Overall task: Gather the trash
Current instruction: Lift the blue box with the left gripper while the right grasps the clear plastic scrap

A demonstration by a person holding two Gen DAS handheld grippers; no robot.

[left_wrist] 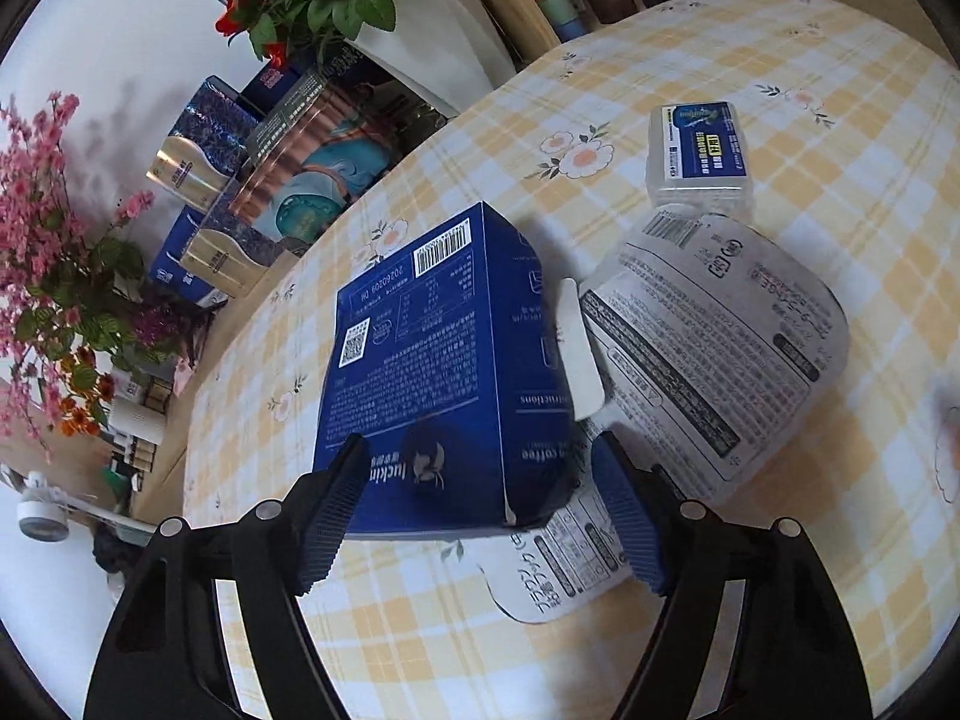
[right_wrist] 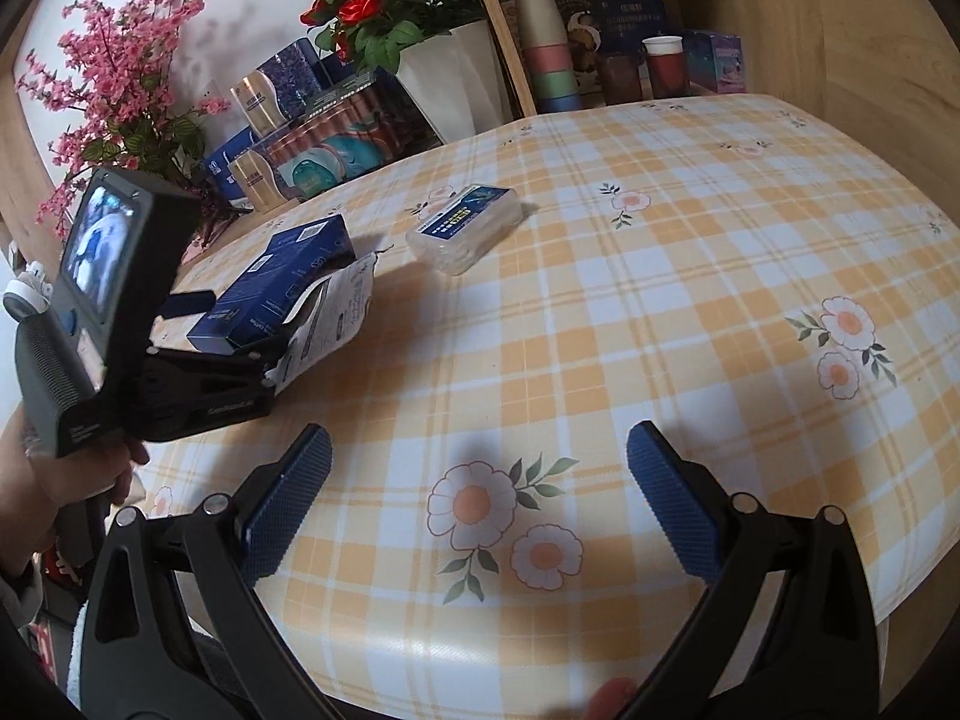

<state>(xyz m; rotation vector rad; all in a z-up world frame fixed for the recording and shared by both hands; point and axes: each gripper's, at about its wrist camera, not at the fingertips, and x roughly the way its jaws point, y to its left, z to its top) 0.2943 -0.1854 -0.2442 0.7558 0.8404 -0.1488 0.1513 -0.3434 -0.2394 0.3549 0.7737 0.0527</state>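
The blue coffee box (left_wrist: 432, 360) lies on the desk (left_wrist: 780, 60), overlapping a crumpled white wrapper (left_wrist: 714, 336). The left hand-held gripper (left_wrist: 480, 510) straddles its near end, the left pad touching, the right pad apart, not yet clenched. Farther right sits a clear plastic box (left_wrist: 699, 150). The right hand-held gripper (right_wrist: 480, 504) hangs released over bare cloth.

Bright daylight, soft shadows (edges bowed).
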